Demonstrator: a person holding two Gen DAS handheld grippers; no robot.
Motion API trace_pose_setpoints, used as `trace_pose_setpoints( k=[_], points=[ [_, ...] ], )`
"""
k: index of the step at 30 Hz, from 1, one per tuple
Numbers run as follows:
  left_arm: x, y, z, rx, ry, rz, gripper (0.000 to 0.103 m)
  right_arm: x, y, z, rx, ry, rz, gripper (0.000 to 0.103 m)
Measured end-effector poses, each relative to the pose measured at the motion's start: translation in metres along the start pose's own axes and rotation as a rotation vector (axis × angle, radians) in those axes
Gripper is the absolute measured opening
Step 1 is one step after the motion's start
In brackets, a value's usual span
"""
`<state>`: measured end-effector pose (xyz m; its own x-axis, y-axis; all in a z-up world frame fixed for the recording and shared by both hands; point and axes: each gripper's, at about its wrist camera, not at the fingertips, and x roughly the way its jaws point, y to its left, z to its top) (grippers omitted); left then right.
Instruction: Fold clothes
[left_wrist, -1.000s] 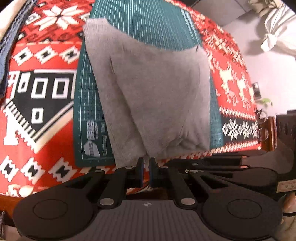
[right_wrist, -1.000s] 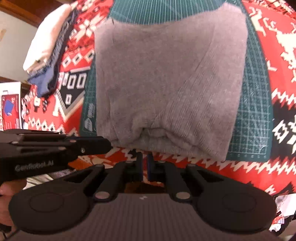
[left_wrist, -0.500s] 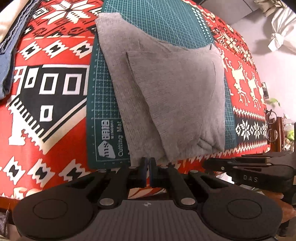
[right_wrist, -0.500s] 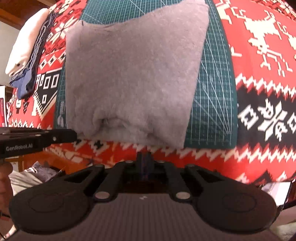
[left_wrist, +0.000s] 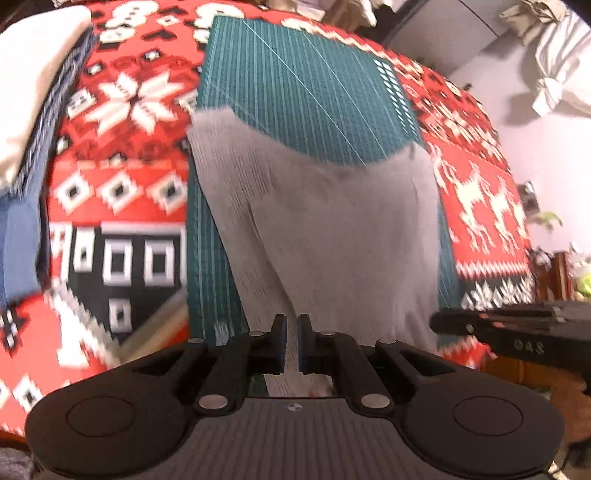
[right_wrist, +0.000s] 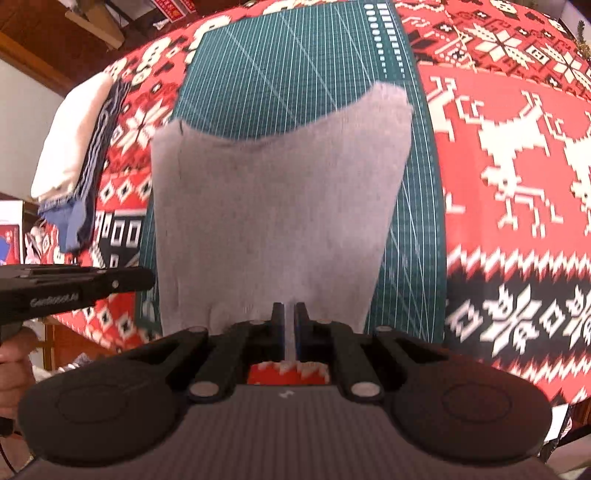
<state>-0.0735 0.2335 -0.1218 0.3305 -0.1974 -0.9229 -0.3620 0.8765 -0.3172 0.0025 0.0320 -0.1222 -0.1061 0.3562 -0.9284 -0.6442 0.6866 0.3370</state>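
Left gripper (left_wrist: 290, 341) and right gripper (right_wrist: 290, 328) fingers each pinch the grey garment's (right_wrist: 273, 206) 6 o'clock edge, over green mat (right_wrist: 295, 66).

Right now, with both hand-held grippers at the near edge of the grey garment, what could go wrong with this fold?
1. The left hand-held gripper and right hand-held gripper show only narrow gaps, so each may pinch just one layer of the grey garment.
2. The garment looks skewed on the green cutting mat; lifting now may give a crooked fold.
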Motion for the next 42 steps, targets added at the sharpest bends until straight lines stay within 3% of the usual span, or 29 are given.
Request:
trace_pose_setpoints(
  k=[4, 8, 13, 19, 21, 22, 27, 33, 42],
  points=[
    [0.003, 0.004, 0.022, -0.022, -0.036, 0.047, 0.005, 0.001, -0.002, 0.015, 0.016, -0.013, 0.006, 0.007],
    [0.007, 0.004, 0.039, -0.036, -0.070, 0.084, 0.019, 0.001, -0.004, 0.024, 0.024, -0.018, 0.011, 0.007],
    [0.017, -0.001, 0.055, -0.009, -0.079, 0.118, 0.023, 0.000, -0.007, 0.034, 0.025, -0.024, 0.016, 0.007],
    [0.024, 0.002, 0.056, -0.027, -0.051, 0.126, 0.021, 0.004, -0.006, 0.050, 0.028, -0.033, 0.022, 0.007],
    [0.022, 0.002, 0.054, -0.038, -0.053, 0.120, 0.006, 0.005, -0.005, 0.056, 0.025, -0.038, 0.029, 0.007],
    [0.021, 0.001, 0.053, -0.039, -0.056, 0.120, 0.004, 0.006, -0.004, 0.060, 0.023, -0.040, 0.033, 0.007],
    [0.014, -0.004, 0.047, -0.019, -0.077, 0.149, 0.003, 0.016, 0.015, 0.076, -0.014, -0.053, 0.077, 0.004],
    [0.013, 0.003, 0.045, -0.064, -0.075, 0.132, 0.003, 0.046, 0.047, 0.091, -0.058, -0.044, 0.142, 0.003],
    [0.015, 0.009, 0.045, -0.099, -0.083, 0.109, 0.003, 0.079, 0.043, 0.109, -0.044, -0.059, 0.083, 0.003]
  ],
)
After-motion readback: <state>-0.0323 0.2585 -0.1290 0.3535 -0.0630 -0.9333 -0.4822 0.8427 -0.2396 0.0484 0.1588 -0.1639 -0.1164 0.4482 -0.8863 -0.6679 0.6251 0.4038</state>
